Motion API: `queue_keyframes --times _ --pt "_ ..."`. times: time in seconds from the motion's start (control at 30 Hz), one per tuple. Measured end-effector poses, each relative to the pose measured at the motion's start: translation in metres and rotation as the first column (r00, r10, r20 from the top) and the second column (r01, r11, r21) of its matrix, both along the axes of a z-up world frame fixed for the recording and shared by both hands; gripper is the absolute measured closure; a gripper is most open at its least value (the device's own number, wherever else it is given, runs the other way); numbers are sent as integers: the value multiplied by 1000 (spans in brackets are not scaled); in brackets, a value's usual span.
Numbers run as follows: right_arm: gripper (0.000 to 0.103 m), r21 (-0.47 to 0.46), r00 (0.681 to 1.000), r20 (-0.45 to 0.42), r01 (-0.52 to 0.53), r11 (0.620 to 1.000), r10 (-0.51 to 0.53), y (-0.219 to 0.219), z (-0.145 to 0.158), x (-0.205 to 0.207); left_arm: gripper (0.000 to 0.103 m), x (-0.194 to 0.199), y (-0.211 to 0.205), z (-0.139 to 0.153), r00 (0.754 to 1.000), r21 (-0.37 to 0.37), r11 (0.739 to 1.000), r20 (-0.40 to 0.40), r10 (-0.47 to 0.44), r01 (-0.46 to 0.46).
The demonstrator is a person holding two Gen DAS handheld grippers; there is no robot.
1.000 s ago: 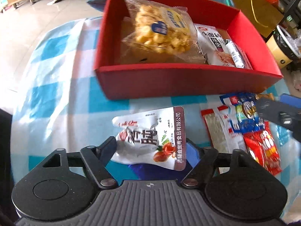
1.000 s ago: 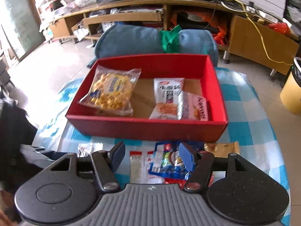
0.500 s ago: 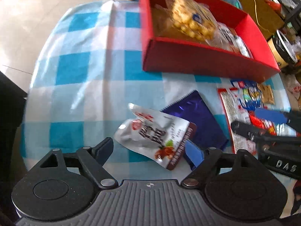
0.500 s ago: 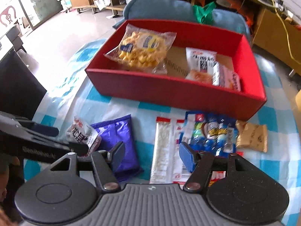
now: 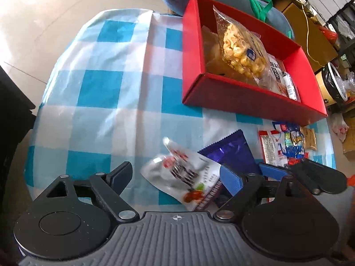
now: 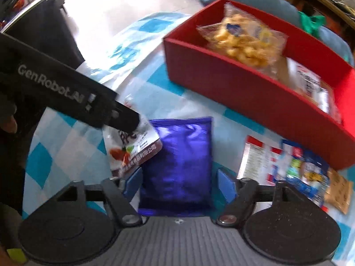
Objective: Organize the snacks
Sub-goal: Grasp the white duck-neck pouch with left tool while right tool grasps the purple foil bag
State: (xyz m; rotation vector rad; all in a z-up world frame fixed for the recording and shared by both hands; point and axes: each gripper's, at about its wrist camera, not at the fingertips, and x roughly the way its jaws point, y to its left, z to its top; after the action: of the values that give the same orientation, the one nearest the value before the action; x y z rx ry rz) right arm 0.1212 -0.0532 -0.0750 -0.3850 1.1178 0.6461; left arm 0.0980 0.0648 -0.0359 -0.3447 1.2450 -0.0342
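Left tongs (image 5: 175, 178), jaws opening, silver pouch (image 5: 186, 181) lately held now loose between them on the tabletop; right tongs (image 6: 179, 181), jaws opening, unclenched astride the purple packet (image 6: 182, 164), likely next for the far red box (image 6: 255, 90).

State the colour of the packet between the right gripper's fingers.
Shiny purple packet, clearest in the right wrist view.

Black claw (image 5: 175, 175), blue pads (image 6: 224, 182), white "GenRobot.AI" lettering
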Motion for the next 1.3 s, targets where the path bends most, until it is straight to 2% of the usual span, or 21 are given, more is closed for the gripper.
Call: queue_keyframes --times 0.1,0.13,0.23,0.47,0.63,0.8,0.9,1.0,1.07,1.13,1.17,1.23,1.27,1.3 --pt "25 -36 998 51 -28 999 30 12 -6 -5 13 -2 1 -3 1000 -4 1000 -9 -7 7" --pt "26 -33 998 54 -22 999 24 13 -7 -6 13 -2 1 -5 1000 -5 1000 -14 -5 5" --pt "37 -30 998 65 25 999 -23 10 -4 -7 13 -3 5 -7 1000 -11 1000 -28 12 -13" --pt "38 -5 991 15 134 991 -134 -14 2 -23 10 -9 0 -12 998 -40 999 -59 15 -18" --pt "38 9 988 2 154 988 -154 -30 16 -49 10 -6 -3 -22 990 -64 992 -99 103 -110" --pt "38 44 986 18 167 985 -168 -35 24 -48 10 -3 -13 -24 973 -68 974 -97 209 -216" --pt "38 54 984 15 179 982 -180 -42 25 -47 7 0 -19 -25 957 -42 959 -79 278 -282" --pt "38 59 983 13 184 981 -185 -45 27 -44 9 3 -30 -24 952 48 952 -31 304 -302" --pt "38 62 982 15 188 980 -190 -47 28 -44 11 6 -40 -25 959 128 951 4 283 -281" --pt "38 65 980 17 195 979 -196 -50 30 -45 17 7 -49 -25 968 172 953 15 249 -247" --pt "38 66 980 17 199 978 -201 -52 30 -45 22 6 -53 -24 973 177 957 22 229 -229" --pt "38 65 977 18 210 975 -212 -56 31 -45 27 2 -54 -20 985 165 971 37 169 -173" --pt "38 63 976 17 216 974 -217 -57 32 -46 33 1 -57 -19 991 148 981 43 123 -128" --pt "38 60 975 15 221 973 -222 -58 32 -46 35 0 -61 -18 996 124 989 45 75 -80"
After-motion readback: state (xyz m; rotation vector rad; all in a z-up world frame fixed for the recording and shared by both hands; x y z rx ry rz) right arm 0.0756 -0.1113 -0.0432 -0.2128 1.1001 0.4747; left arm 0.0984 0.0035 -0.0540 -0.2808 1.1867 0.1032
